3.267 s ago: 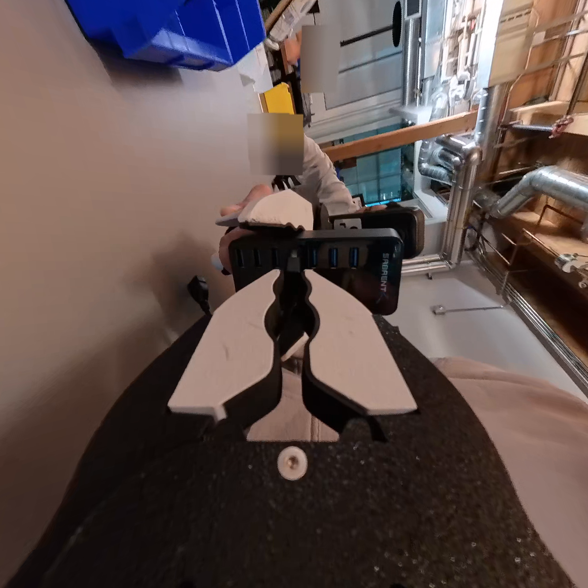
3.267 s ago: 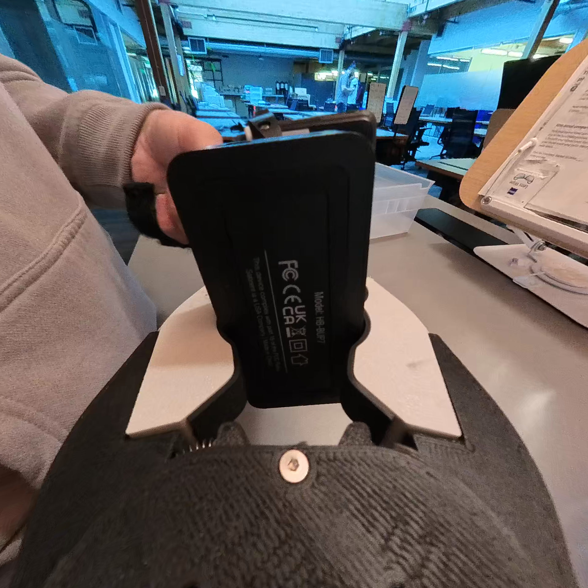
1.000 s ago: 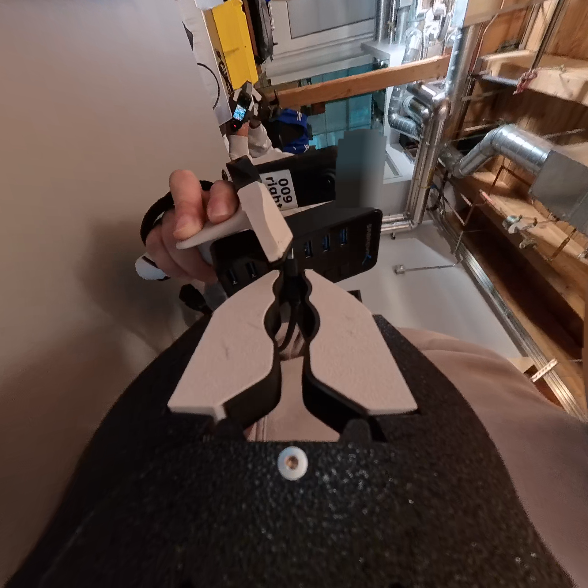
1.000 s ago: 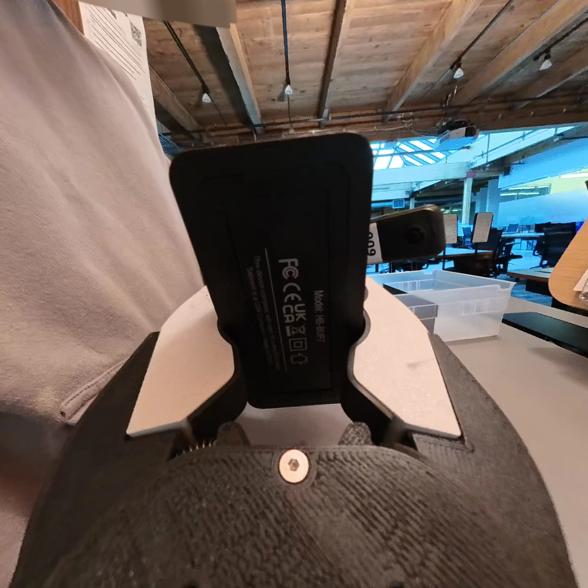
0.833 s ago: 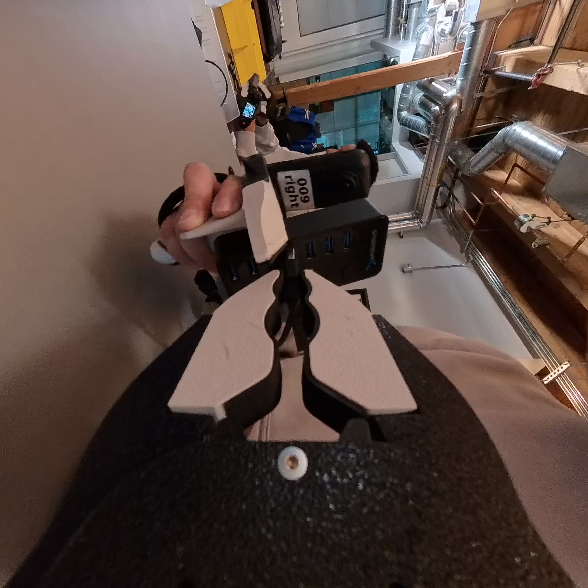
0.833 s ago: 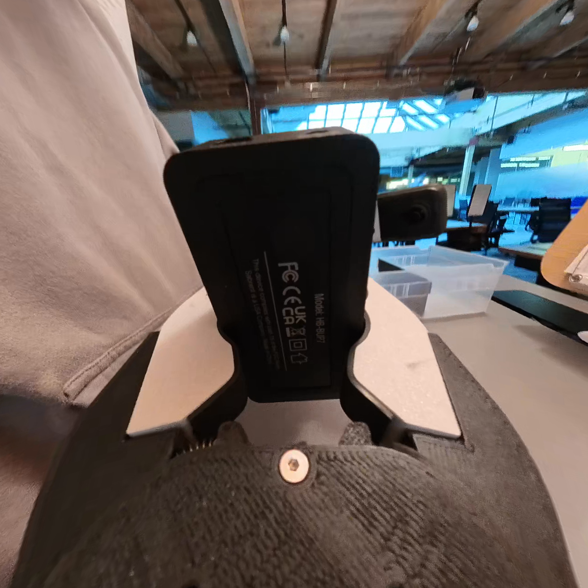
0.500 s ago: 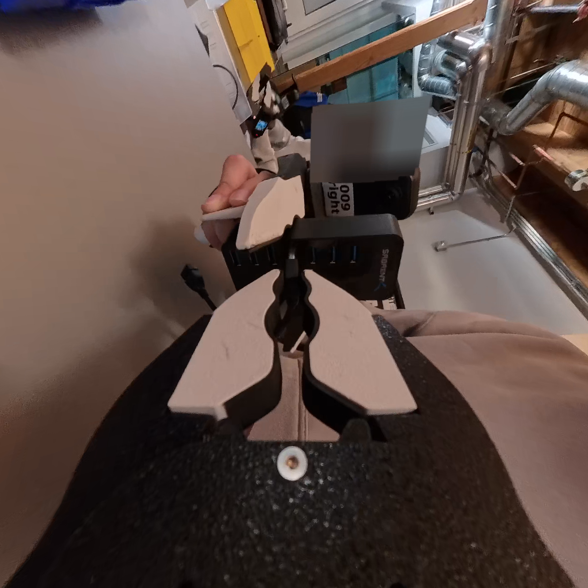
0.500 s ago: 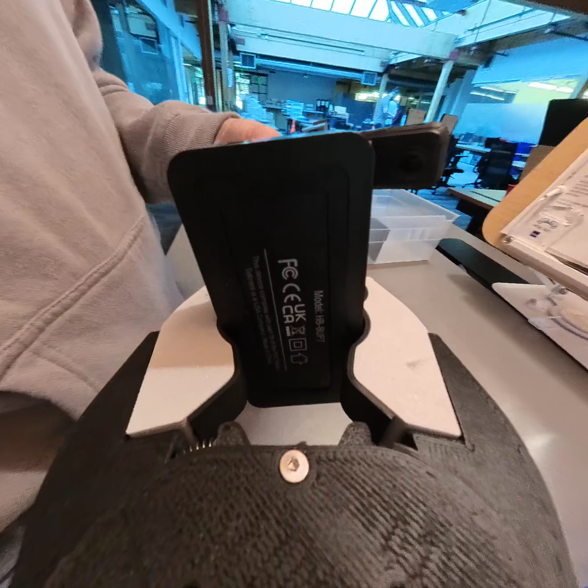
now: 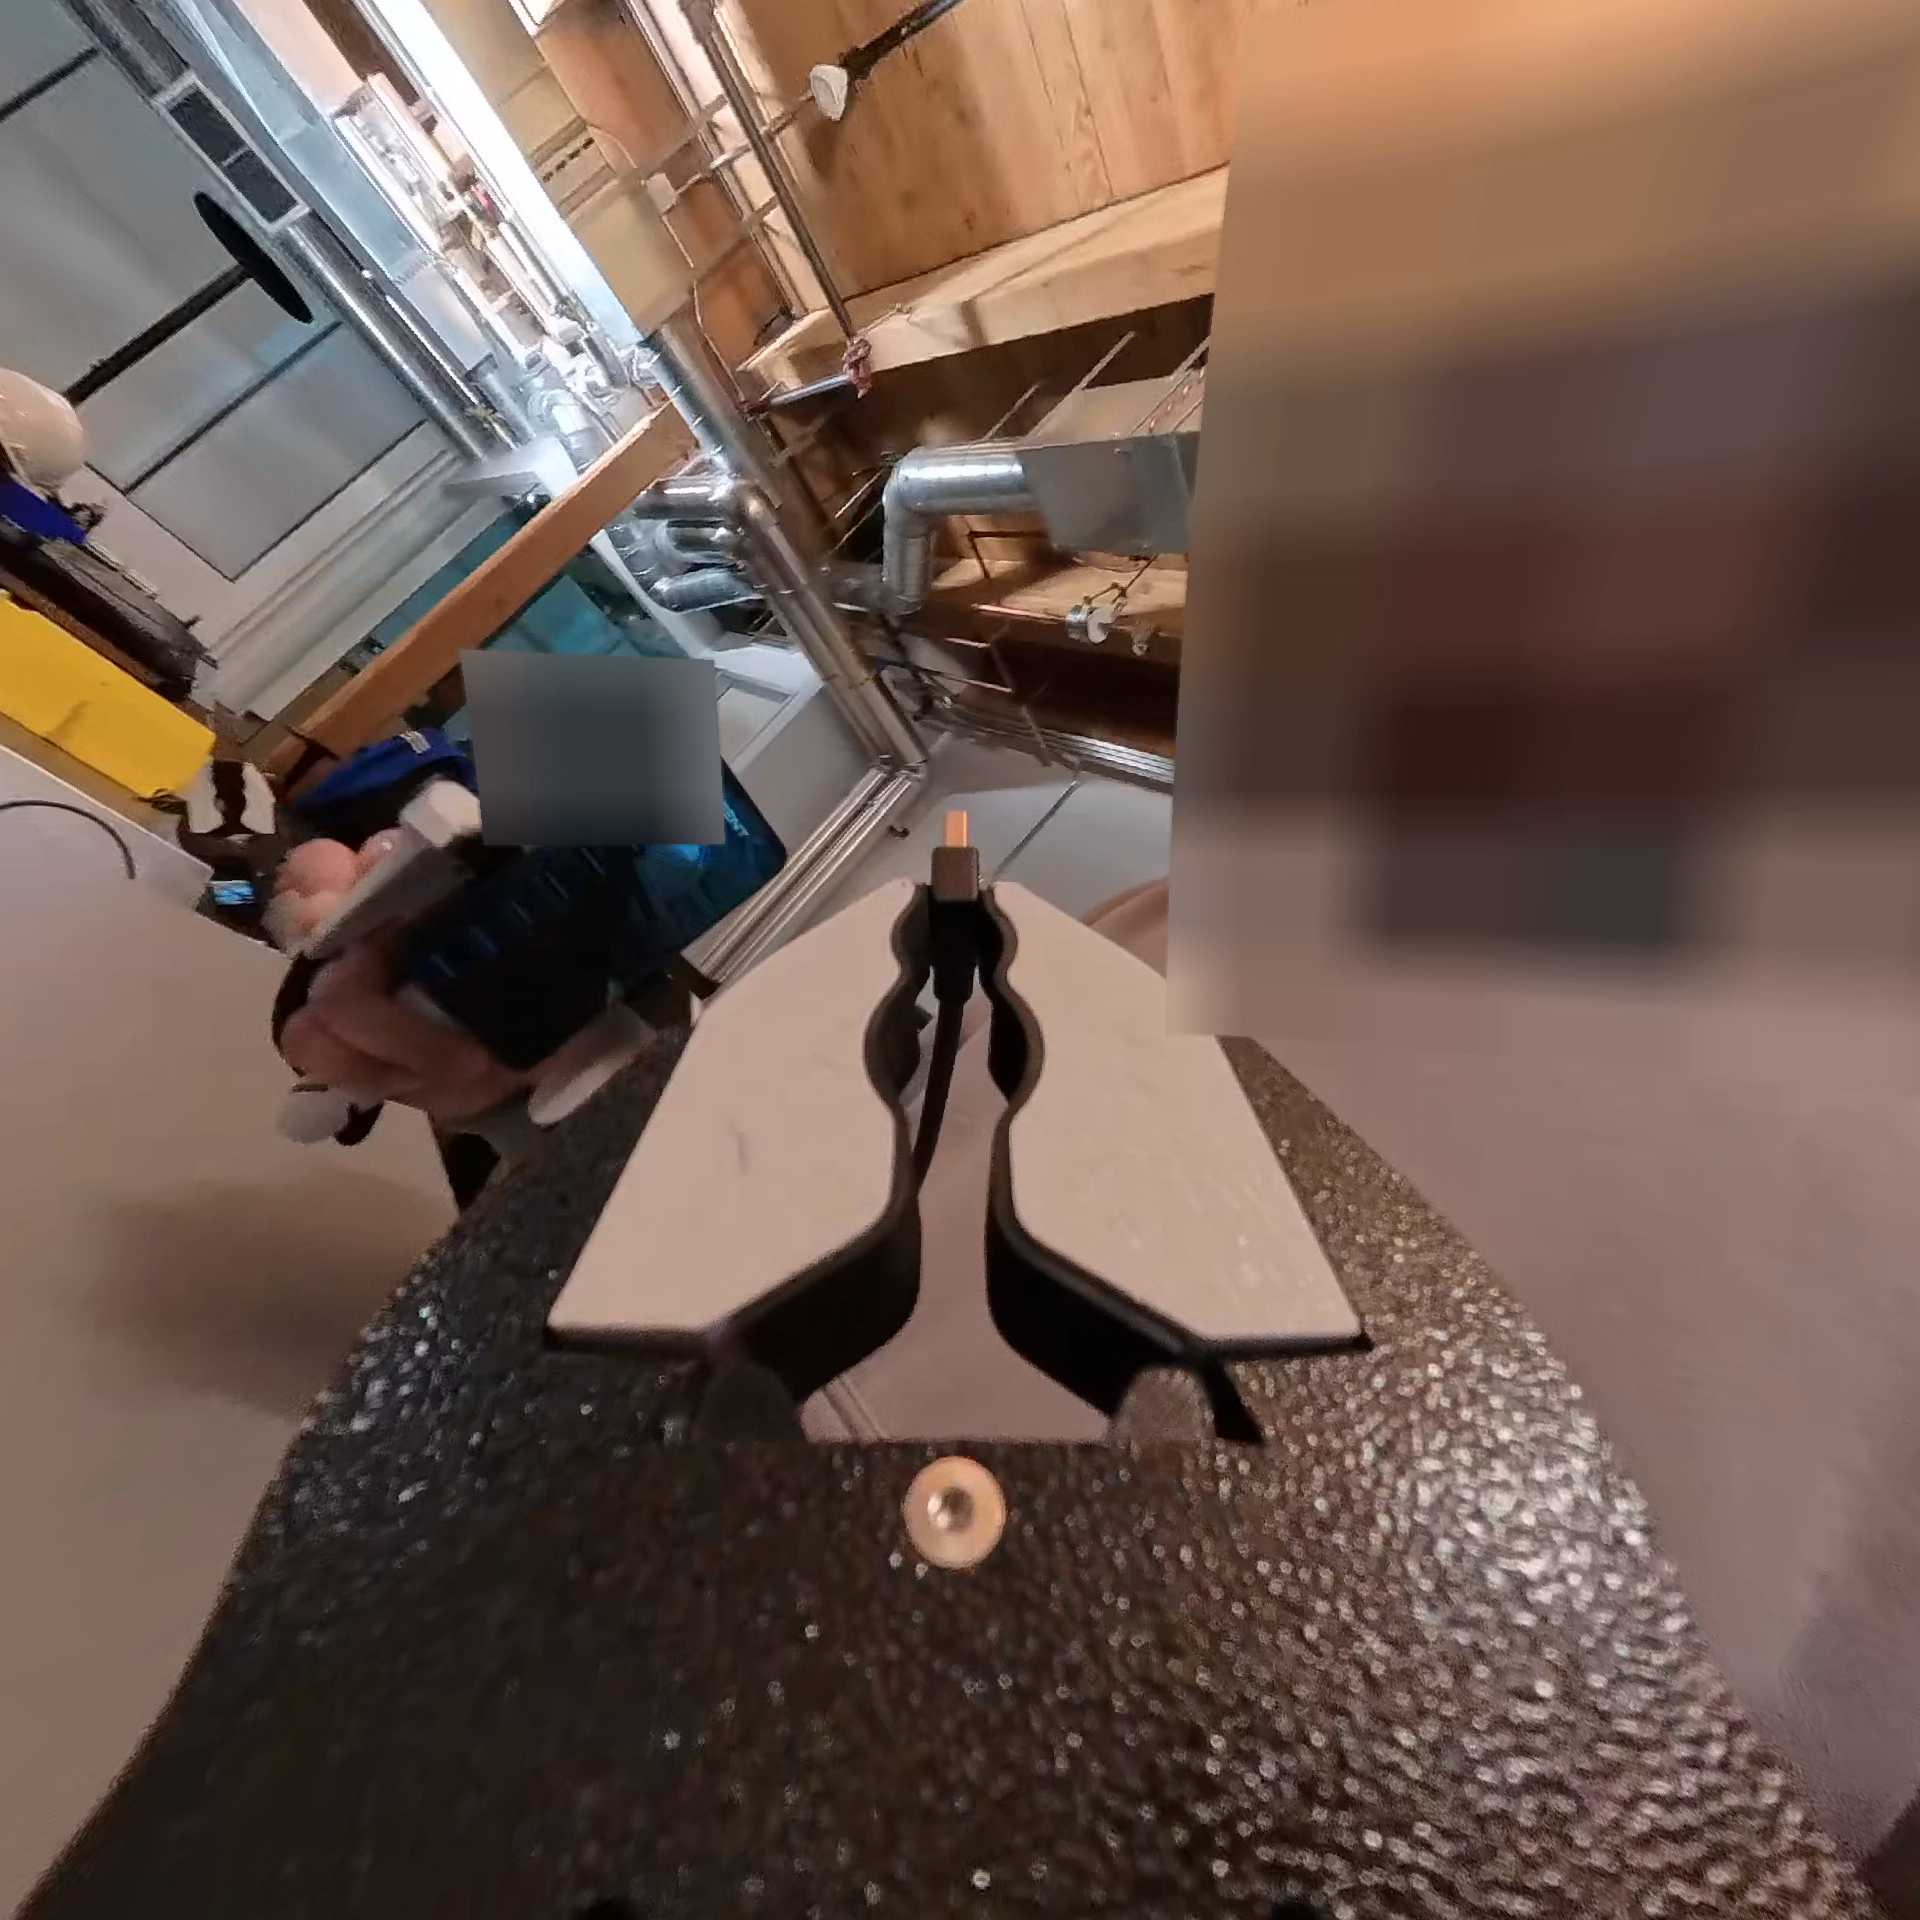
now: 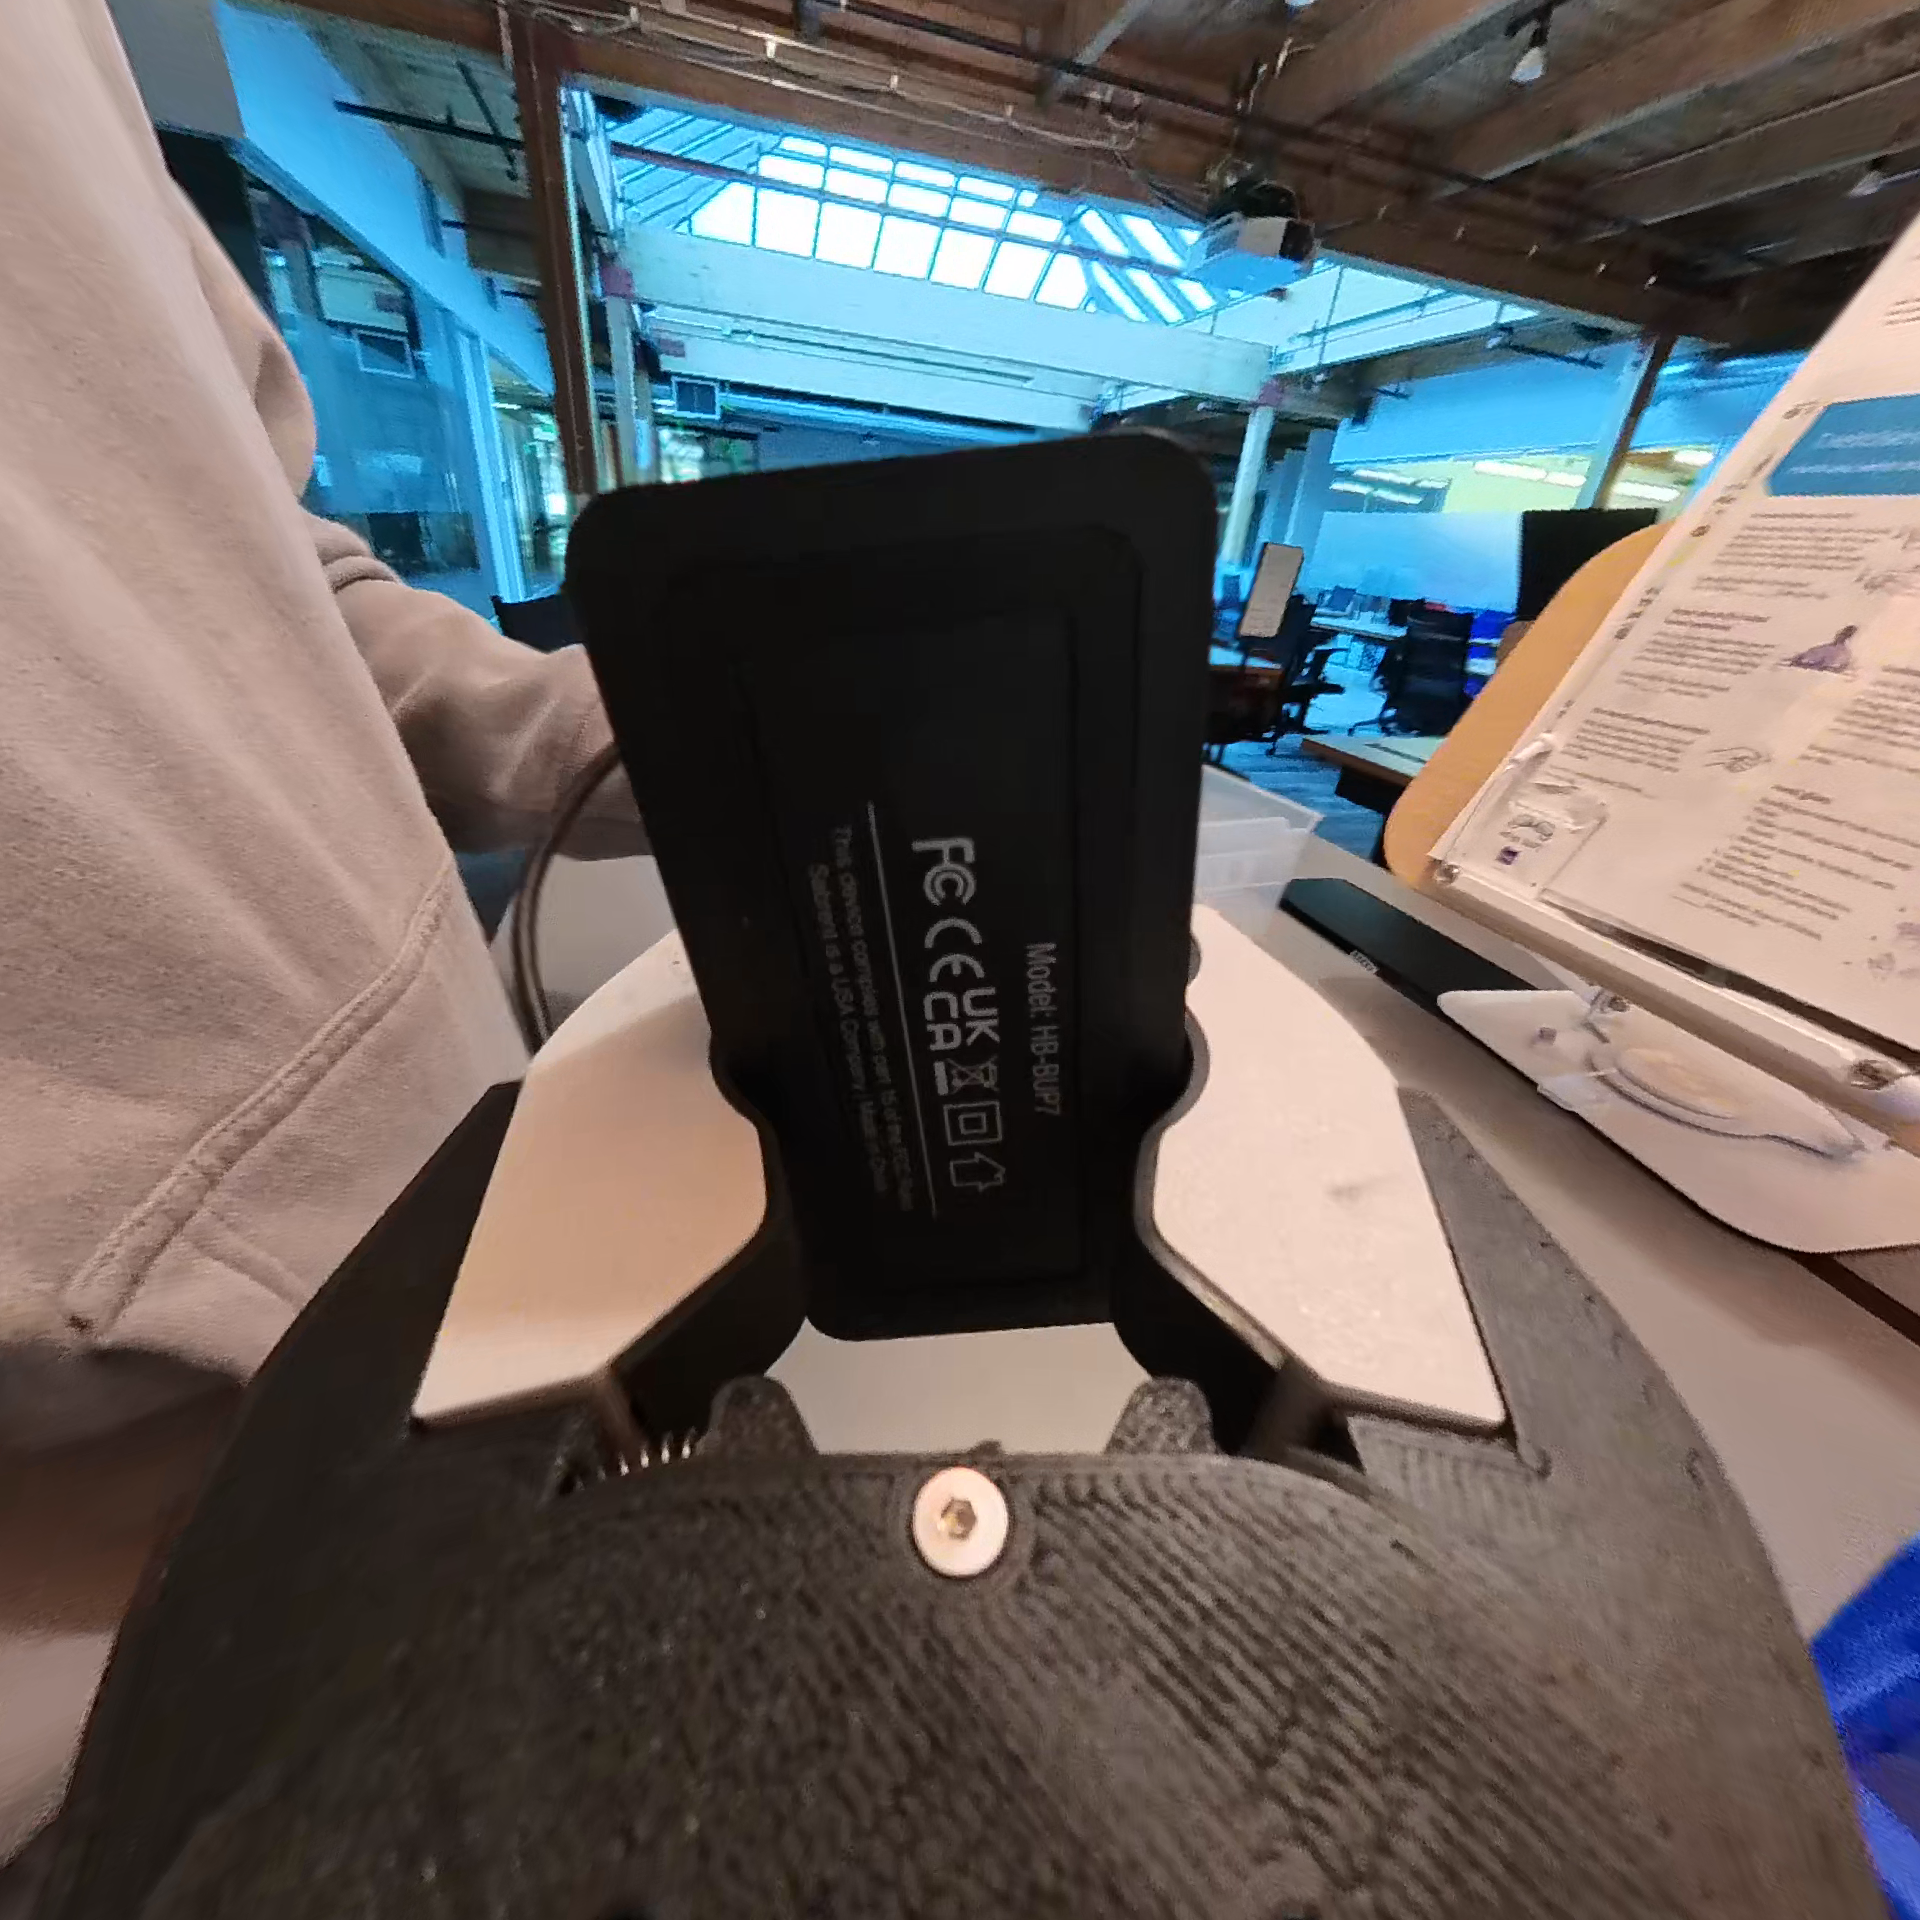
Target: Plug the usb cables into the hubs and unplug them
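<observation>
My left gripper point(image 9: 954, 891) is shut on a black USB cable point(image 9: 938, 1049). Its plug point(image 9: 954, 862) sticks out past the fingertips, metal tip bare and free in the air. My right gripper point(image 10: 951, 1029) is shut on a black USB hub point(image 10: 904, 790) and holds it upright, its flat printed back towards the camera. In the left wrist view the hub point(image 9: 509, 966) shows blurred at the left, held by the right gripper's white fingers point(image 9: 379, 906), well apart from the plug. The hub's ports do not show in the right wrist view.
A grey table point(image 10: 1621, 1340) lies below. A document stand with a printed page point(image 10: 1704, 821) is at the right, a clear plastic bin point(image 10: 1247, 836) behind the hub. A person's beige sleeve point(image 10: 208, 831) fills the left. A blue bin corner point(image 10: 1870, 1704) shows low right.
The plug was in a hub port half a second ago; it is now out. My left gripper has swung away with the cable, and the hub now sits far left of it.
</observation>
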Available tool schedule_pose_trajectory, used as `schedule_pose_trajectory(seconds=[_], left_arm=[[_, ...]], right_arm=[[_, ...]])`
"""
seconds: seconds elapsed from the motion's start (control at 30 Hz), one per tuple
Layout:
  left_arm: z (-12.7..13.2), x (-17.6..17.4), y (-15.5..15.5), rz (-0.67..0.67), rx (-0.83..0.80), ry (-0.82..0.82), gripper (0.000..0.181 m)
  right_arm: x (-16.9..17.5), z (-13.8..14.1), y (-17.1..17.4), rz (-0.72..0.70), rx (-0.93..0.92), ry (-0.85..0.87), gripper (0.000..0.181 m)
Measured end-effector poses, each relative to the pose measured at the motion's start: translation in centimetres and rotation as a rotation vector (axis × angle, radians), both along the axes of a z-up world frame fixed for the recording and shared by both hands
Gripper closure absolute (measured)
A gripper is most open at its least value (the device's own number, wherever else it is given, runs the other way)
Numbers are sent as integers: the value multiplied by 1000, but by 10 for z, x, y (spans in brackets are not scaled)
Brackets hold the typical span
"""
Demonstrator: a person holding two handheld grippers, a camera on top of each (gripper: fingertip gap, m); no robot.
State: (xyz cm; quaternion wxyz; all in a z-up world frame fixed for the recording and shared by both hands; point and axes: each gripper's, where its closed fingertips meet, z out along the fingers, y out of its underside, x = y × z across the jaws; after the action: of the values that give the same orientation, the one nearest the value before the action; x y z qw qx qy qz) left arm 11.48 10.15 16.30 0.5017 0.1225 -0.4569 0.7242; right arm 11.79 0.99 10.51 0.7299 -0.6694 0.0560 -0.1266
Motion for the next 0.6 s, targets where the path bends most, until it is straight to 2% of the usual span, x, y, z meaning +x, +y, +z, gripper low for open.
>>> schedule_pose_trajectory(seconds=[0.07,0.2,0.27,0.3,0.37,0.43,0.47,0.53,0.6], left_arm=[[0,-4,0,-4,1,-39,173],[-5,-4,-4,26,50,-79,174],[-18,2,-10,127,173,-188,174],[-25,8,-14,228,254,-284,174],[-43,25,-16,471,440,-597,174],[-64,45,-13,718,639,-1045,174],[-76,51,-12,785,709,-1261,174],[-111,54,-12,795,819,-1568,174],[-153,50,-12,752,842,-1731,173]], right_arm=[[-4,-3,4,27,-15,13,107],[2,-1,0,-11,25,18,107],[12,1,-12,-76,39,28,107],[21,1,-23,-145,40,31,107],[34,-3,-48,-250,38,57,106],[40,-4,-68,-317,49,75,106],[40,-4,-72,-318,60,84,106],[38,-3,-74,-309,84,91,106],[34,-6,-67,-262,94,99,106]])
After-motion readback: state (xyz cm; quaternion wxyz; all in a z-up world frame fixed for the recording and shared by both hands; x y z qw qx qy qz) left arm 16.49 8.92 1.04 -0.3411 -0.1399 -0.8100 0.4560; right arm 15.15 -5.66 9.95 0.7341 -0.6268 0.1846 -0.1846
